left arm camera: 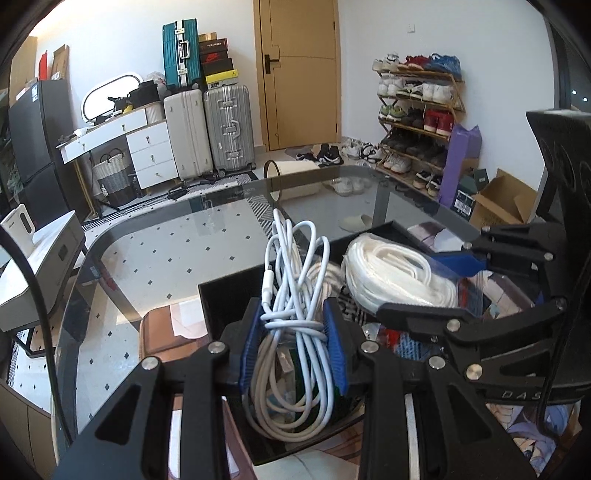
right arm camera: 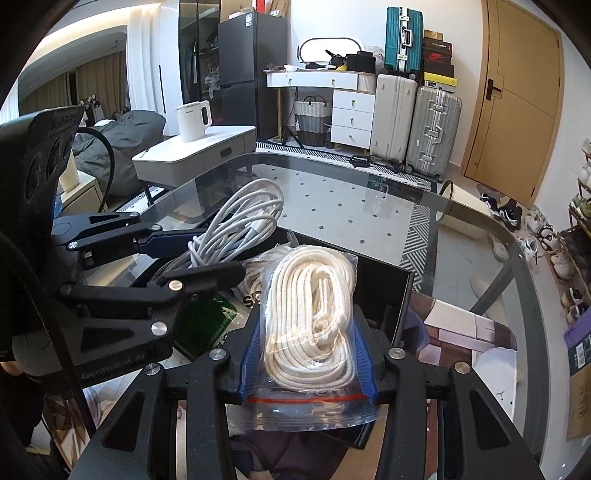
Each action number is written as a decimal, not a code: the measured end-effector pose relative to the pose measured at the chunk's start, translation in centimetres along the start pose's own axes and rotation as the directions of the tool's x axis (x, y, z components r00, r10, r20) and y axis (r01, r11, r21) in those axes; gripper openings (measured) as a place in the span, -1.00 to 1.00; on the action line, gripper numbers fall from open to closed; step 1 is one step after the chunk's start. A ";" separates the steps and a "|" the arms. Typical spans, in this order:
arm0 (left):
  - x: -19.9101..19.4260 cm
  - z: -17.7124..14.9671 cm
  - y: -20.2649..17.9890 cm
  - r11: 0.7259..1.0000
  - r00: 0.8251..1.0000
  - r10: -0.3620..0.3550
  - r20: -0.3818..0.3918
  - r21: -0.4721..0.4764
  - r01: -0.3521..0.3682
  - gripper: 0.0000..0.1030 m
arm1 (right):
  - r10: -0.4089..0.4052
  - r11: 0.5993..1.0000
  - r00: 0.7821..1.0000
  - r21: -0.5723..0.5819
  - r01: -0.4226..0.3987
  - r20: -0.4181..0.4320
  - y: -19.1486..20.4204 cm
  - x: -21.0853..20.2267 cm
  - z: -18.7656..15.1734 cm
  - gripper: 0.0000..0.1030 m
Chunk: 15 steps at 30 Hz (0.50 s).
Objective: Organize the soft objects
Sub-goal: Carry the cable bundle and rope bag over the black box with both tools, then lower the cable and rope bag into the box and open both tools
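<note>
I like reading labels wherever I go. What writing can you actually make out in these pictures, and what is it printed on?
"DAS": cut off, on the right gripper body, left wrist view.
"Ge...": partly legible embossed lettering on the left gripper body, right wrist view.
"S": large black letter, rest hidden, on a white bag in the black tray.
Shoe boxes, fridge sticker, kettle: too small to read.

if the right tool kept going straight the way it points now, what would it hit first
Likely the black tray just ahead. The right tool, shut on the bagged white rope, points down toward its floor or far wall; depth is unclear, and the bag would probably touch first.
</note>
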State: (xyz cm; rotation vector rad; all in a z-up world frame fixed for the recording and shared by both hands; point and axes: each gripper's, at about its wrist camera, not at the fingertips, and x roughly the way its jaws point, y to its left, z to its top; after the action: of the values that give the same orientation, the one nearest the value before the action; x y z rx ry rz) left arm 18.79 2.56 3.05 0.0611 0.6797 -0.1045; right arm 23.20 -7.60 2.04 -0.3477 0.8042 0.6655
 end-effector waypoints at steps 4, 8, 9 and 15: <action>0.4 -0.3 0.0 1.000 1.000 -0.001 -0.018 0.002 0.001 -0.39 | 0.005 1.000 1.000 0.005 -0.005 -0.008 -0.1 0.4 0.1 -0.15; 0.6 -0.3 -0.3 1.000 1.000 0.003 -0.020 0.015 -0.003 -0.39 | 0.004 1.000 1.000 0.000 -0.004 -0.028 0.0 0.9 0.2 -0.15; 0.6 -0.3 -0.3 1.000 1.000 0.001 -0.022 0.017 -0.001 -0.39 | 0.002 1.000 1.000 -0.002 -0.002 -0.031 0.1 1.0 0.2 -0.15; 0.5 -0.1 -0.6 1.000 1.000 -0.012 -0.028 0.014 0.012 -0.38 | 0.006 1.000 0.999 0.009 -0.006 -0.040 0.1 1.0 0.2 -0.15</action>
State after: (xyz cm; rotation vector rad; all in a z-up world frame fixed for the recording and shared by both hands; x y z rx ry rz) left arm 18.99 1.94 2.64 0.0724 0.7077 -0.1199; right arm 23.74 -6.98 1.40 -0.3514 0.8462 0.6622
